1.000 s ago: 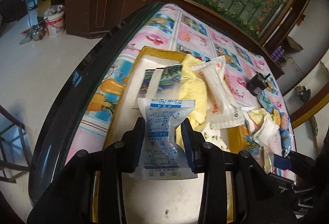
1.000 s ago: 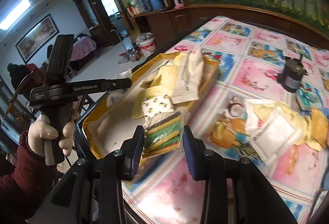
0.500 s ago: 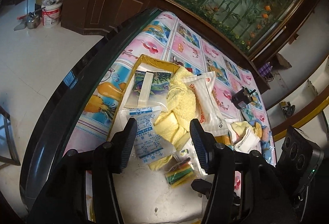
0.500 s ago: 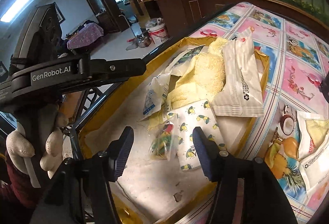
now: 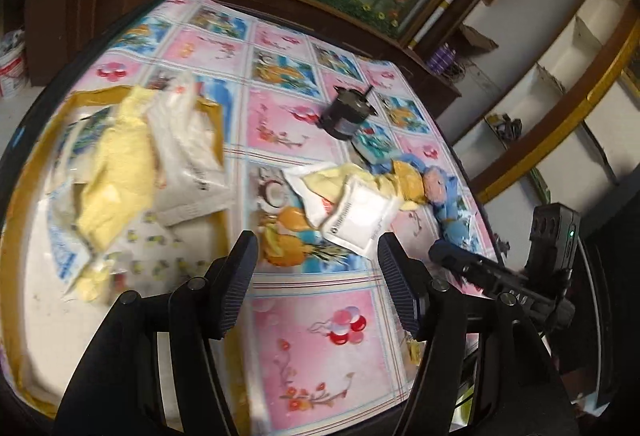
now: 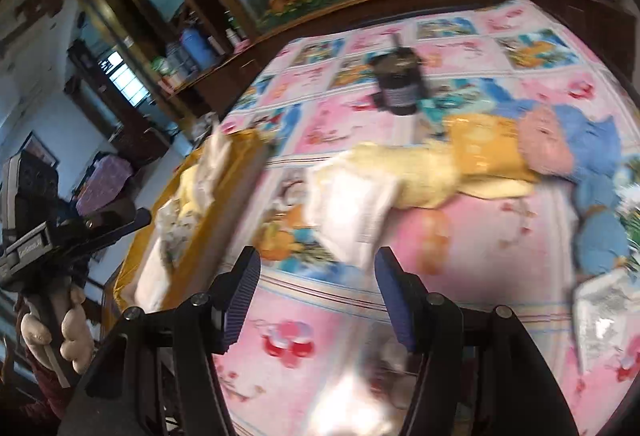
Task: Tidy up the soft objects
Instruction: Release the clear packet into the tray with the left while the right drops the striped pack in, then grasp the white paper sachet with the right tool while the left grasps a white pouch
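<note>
A yellow-rimmed tray [image 5: 219, 124] at the left holds a yellow towel [image 5: 120, 172], white tissue packs [image 5: 188, 152] and other soft packets. On the patterned tablecloth lies a pile: a white pack [image 5: 360, 216], a yellow cloth [image 6: 420, 172], an orange packet [image 6: 484, 148] and a blue plush toy [image 6: 588, 152]. My left gripper [image 5: 316, 268] is open and empty above the cloth, just before the white pack. My right gripper [image 6: 318, 284] is open and empty, close to the same white pack [image 6: 352, 208]. The tray shows at the left of the right wrist view [image 6: 208, 236].
A dark jar-like object [image 5: 344, 112] stands on the table behind the pile, also in the right wrist view [image 6: 398, 84]. A silvery packet [image 6: 600, 312] lies at the right edge. Dark wooden cabinets and a flower mural stand behind the table.
Both grippers let go of their packets into the tray, opened, and swung right from the tray toward the pile on the tablecloth. The frames now are motion-blurred.
</note>
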The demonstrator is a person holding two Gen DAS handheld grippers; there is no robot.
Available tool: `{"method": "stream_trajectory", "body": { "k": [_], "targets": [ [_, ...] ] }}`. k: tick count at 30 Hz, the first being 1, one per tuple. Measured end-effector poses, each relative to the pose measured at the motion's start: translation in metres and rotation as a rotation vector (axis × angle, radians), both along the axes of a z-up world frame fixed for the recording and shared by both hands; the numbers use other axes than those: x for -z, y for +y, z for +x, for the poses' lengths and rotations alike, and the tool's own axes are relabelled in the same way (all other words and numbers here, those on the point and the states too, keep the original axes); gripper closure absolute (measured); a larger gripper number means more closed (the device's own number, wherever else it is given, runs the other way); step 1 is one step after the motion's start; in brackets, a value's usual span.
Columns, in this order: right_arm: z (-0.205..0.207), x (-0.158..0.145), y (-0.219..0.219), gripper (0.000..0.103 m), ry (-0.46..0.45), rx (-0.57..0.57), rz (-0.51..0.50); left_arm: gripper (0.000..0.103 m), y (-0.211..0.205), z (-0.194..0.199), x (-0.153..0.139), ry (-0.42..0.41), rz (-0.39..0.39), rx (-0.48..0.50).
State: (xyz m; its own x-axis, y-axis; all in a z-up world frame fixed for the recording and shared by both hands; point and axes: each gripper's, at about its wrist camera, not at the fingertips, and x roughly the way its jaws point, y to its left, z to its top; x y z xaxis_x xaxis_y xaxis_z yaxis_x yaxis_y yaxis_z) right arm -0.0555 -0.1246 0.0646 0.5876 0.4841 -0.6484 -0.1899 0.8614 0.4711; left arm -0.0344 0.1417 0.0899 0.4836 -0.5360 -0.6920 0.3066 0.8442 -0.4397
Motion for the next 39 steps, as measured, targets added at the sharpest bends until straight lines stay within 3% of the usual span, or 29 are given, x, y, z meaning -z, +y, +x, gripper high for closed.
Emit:
{"method": "stream_trajectory", "body": {
  "k": [4,11,16,19,23,24,26,27,31,35,39],
  "targets": [
    [-0.015,0.008,-0.068,0.043,0.011,0.148,0.008,0.040,-0.061,0.011,0.017,-0.032,0.118,0.083],
    [-0.039,0.019,-0.140,0.043,0.010,0.286,0.030,0.040,-0.111,0.036,0.045,-0.117,0.280,0.134],
    [-0.047,0.028,-0.169,0.043,0.011,0.331,0.058,0.040,-0.135,0.051,0.058,-0.143,0.364,0.159],
    [-0.048,0.032,-0.179,0.043,0.012,0.341,0.066,0.038,-0.150,0.057,0.071,-0.097,0.400,0.185],
    [-0.051,0.035,-0.184,0.043,0.015,0.328,0.063,0.039,-0.167,0.047,0.080,-0.118,0.531,0.191],
    [-0.051,0.035,-0.182,0.043,0.013,0.316,0.056,0.053,-0.168,0.043,0.080,-0.119,0.520,0.204],
    [-0.051,0.034,-0.175,0.043,0.007,0.290,0.025,0.078,-0.164,0.037,0.077,-0.094,0.425,0.251],
    [-0.051,0.034,-0.171,0.043,0.006,0.279,0.007,0.085,-0.162,0.034,0.075,-0.088,0.409,0.255],
    [-0.047,0.035,-0.151,0.043,0.007,0.246,-0.084,0.086,-0.156,0.020,0.062,-0.096,0.350,0.264],
    [-0.035,0.042,-0.138,0.043,0.039,0.260,-0.246,0.086,-0.146,0.001,0.047,-0.106,0.280,0.268],
    [-0.023,0.048,-0.131,0.038,0.081,0.220,-0.271,0.085,-0.138,-0.013,0.039,-0.098,0.217,0.269]
  ]
}}
